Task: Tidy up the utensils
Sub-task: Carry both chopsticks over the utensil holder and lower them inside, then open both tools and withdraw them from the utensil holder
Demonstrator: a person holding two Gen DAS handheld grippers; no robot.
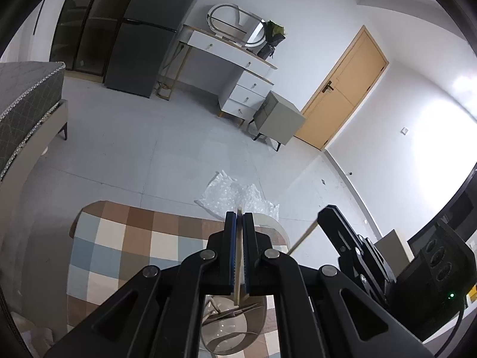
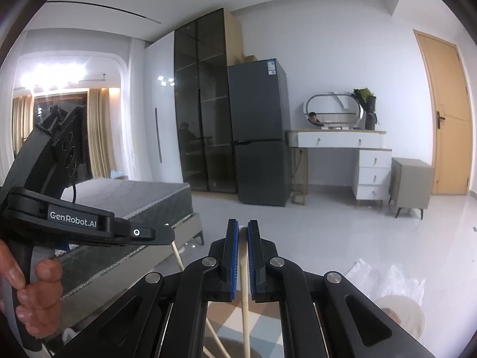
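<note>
While your left gripper (image 1: 239,217) is clenching a thin wooden chopstick (image 1: 237,271) between its blue pads (image 1: 233,250), your right gripper (image 2: 243,229) is pinching a pale wooden spoon handle (image 2: 245,292) upright in its own jaws — both utensils are being held above the checkered tablecloth (image 1: 119,238). You are holding them over a clear glass container (image 1: 232,325) with more utensils lying inside. Your left hand (image 2: 29,292) is wrapping the handle of its gripper — a white bowl (image 2: 402,313) is sitting off to the right, near crumpled plastic wrap (image 1: 238,197)
</note>
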